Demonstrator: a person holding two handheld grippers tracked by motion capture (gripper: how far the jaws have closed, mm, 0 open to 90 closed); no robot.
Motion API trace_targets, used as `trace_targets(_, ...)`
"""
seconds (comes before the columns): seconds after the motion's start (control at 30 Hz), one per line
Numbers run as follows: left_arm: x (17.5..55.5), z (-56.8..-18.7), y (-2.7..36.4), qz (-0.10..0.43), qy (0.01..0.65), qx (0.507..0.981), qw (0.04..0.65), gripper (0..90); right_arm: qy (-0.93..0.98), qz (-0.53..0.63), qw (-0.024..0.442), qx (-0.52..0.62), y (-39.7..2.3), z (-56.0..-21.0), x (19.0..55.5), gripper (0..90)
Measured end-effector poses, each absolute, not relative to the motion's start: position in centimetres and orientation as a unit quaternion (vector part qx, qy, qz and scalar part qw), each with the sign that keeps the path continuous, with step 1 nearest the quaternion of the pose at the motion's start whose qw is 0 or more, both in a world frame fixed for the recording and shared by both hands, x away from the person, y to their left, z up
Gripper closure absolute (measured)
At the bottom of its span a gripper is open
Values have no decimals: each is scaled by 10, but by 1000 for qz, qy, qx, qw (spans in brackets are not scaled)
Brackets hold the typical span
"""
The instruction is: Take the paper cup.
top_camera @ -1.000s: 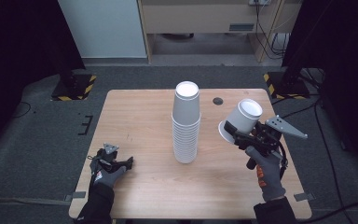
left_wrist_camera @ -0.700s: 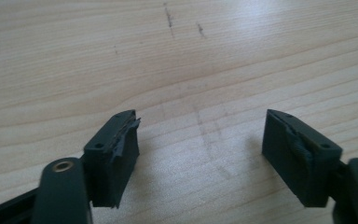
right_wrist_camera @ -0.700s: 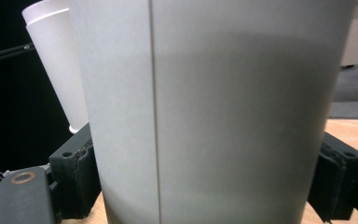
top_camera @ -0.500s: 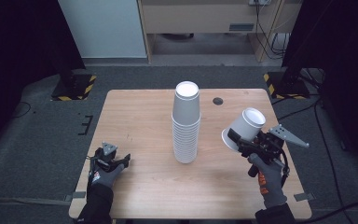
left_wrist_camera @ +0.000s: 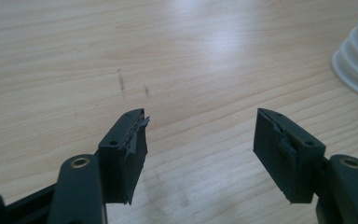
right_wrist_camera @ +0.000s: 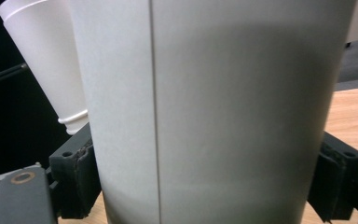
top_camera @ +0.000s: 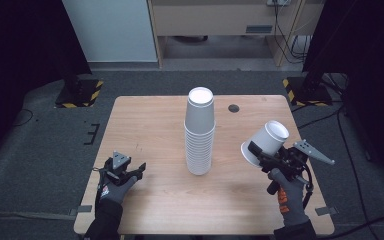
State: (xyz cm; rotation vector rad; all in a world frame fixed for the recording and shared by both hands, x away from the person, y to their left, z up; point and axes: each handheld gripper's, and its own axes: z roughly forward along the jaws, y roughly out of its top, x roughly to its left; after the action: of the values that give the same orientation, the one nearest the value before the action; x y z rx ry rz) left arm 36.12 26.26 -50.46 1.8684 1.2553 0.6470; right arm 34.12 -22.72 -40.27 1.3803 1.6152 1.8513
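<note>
A white paper cup [top_camera: 266, 141] is held off the counter [top_camera: 150, 120] to the right of the tall stack of white paper cups [top_camera: 200, 132], tilted so that its closed base points up and away and its mouth faces down toward the person. The right gripper [top_camera: 265, 156] pinches it: in the right gripper view the cup wall [right_wrist_camera: 214, 107] sits between the two black fingers [right_wrist_camera: 74, 175], both pressed against its sides, with a vertical seam running down the wall. The cup's rim and base are cut off by that view's edges. Behind it, at the upper left of the same view, part of the stack [right_wrist_camera: 46, 70] leans into sight.

The stack stands upside down near the middle of the counter, bases up.

Left of the stack, near the counter's front left corner, the left gripper [top_camera: 125, 170] rests low over the wood in a gloved hand [top_camera: 114, 187]. In the left gripper view its fingers [left_wrist_camera: 126, 154] are spread wide with only bare wood between them, and the stack's ridged rims [left_wrist_camera: 356, 60] are cut off at the right edge.

A small dark round hole [top_camera: 234, 108] lies beyond the stack to its right.
</note>
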Motion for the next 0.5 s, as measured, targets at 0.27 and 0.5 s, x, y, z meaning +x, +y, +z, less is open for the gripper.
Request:
trace_targets(0.27,352,-492,247,257,457,735,429,330,546,657,149,498,-237,-407,338,148)
trace_targets(0.5,347,-488,233,247,439,741,444,329,543,657,145,502,-235,-409,336,148)
